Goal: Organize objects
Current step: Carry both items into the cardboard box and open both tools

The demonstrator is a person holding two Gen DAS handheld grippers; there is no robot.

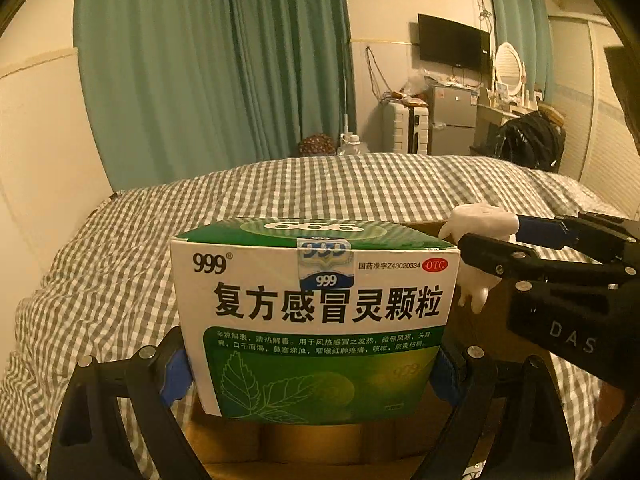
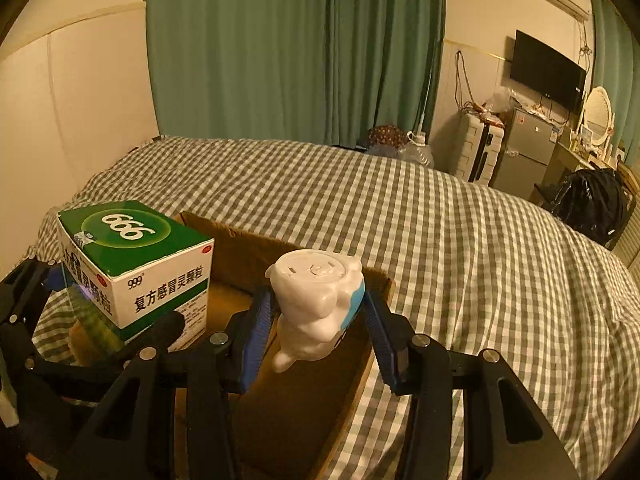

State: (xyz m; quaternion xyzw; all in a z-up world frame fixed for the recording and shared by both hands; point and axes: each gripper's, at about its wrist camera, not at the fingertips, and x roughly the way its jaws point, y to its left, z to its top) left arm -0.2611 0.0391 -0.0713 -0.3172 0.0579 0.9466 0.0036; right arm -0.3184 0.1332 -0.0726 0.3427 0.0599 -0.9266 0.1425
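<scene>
Open brown cardboard box (image 2: 280, 392) sits on the checked bedspread (image 2: 460, 240). Left gripper (image 1: 312, 368) clamps the green-and-white medicine carton (image 1: 316, 320) over the box's left end; right gripper (image 2: 320, 320) grips the white ceramic figurine (image 2: 316, 304) mid-box. Lower both straight, carton flat first, clear of the walls.

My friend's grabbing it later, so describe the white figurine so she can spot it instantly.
On the checked bed, over the open cardboard box, the right hand-held gripper clamps the white figurine. Unlike the green-and-white medicine box beside it, it is rounded, glossy, blue-trimmed.

The medicine box (image 1: 314, 320) hides most of the cardboard box (image 1: 424, 227) behind it.
</scene>
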